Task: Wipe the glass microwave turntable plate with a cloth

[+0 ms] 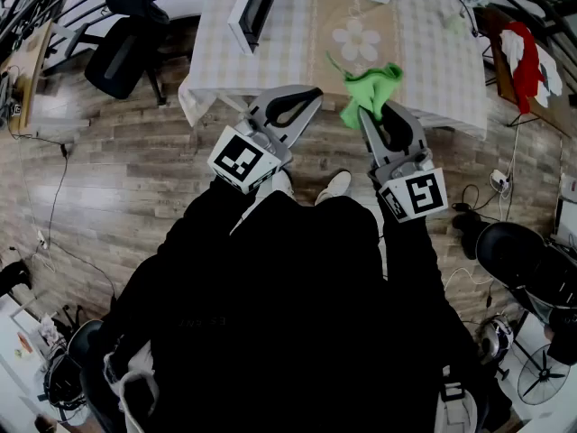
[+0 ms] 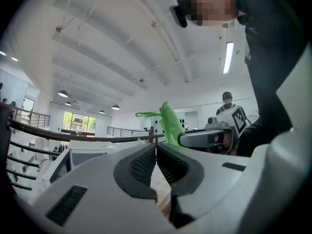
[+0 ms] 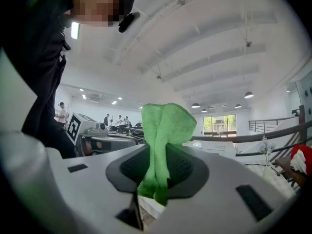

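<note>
My right gripper [image 1: 366, 112] is shut on a green cloth [image 1: 370, 86], which sticks up out of the jaws over the near edge of the checked table [image 1: 270, 57]. In the right gripper view the cloth [image 3: 165, 128] is folded between the pads and hides their tips. Beside it on the left, my left gripper [image 1: 312, 92] has its jaws closed together with nothing between them [image 2: 156, 148]. The left gripper view shows the cloth [image 2: 170, 123] and the right gripper [image 2: 204, 138] close by. Both grippers are held up in the air. I cannot make out a glass turntable plate in any view.
A white microwave [image 1: 255, 7] stands at the table's back left, with a flower print [image 1: 356, 39] on the table near it. A black office chair [image 1: 122, 48] stands left of the table, a red cloth [image 1: 527, 57] lies to the right, and a black stool [image 1: 514, 251] and cables are on the wooden floor.
</note>
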The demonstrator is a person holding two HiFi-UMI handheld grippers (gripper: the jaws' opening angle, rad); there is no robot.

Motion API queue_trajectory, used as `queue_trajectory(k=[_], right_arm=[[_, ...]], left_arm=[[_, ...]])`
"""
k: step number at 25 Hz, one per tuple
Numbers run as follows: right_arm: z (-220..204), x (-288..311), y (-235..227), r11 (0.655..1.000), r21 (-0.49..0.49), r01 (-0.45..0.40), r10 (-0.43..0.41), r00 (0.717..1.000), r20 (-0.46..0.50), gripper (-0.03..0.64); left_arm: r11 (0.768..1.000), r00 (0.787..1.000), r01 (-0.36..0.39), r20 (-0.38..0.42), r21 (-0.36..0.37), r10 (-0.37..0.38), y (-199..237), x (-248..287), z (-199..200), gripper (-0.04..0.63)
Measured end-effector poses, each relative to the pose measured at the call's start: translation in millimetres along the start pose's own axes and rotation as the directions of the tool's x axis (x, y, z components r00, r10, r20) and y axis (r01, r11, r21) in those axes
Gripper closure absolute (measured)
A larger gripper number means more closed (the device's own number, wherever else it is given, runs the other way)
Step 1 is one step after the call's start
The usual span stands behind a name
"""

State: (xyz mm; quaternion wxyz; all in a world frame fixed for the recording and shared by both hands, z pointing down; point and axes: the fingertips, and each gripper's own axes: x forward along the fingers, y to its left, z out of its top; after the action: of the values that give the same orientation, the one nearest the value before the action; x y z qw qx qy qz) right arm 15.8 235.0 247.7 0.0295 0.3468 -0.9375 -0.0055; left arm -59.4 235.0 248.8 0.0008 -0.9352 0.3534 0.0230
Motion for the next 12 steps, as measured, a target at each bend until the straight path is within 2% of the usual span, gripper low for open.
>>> queue_trajectory(k=[7, 12], right_arm=[[-9.1, -10.4, -13.2, 1.0, 0.003, -0.009, 0.009, 1.0, -0.016, 0.511], [-14.7, -13.3, -21.6, 0.999, 0.016, -0.038, 0.038, 0.999, -0.027, 0.505]], left_arm=[[0.999, 0.999, -0.024, -0.024, -0.034, 0.023, -6.8, 11.2, -5.0, 0.574], [0.998, 0.998, -0.048, -0.033, -0.031, 0.047, -7.7, 20.8, -10.5, 0.574]])
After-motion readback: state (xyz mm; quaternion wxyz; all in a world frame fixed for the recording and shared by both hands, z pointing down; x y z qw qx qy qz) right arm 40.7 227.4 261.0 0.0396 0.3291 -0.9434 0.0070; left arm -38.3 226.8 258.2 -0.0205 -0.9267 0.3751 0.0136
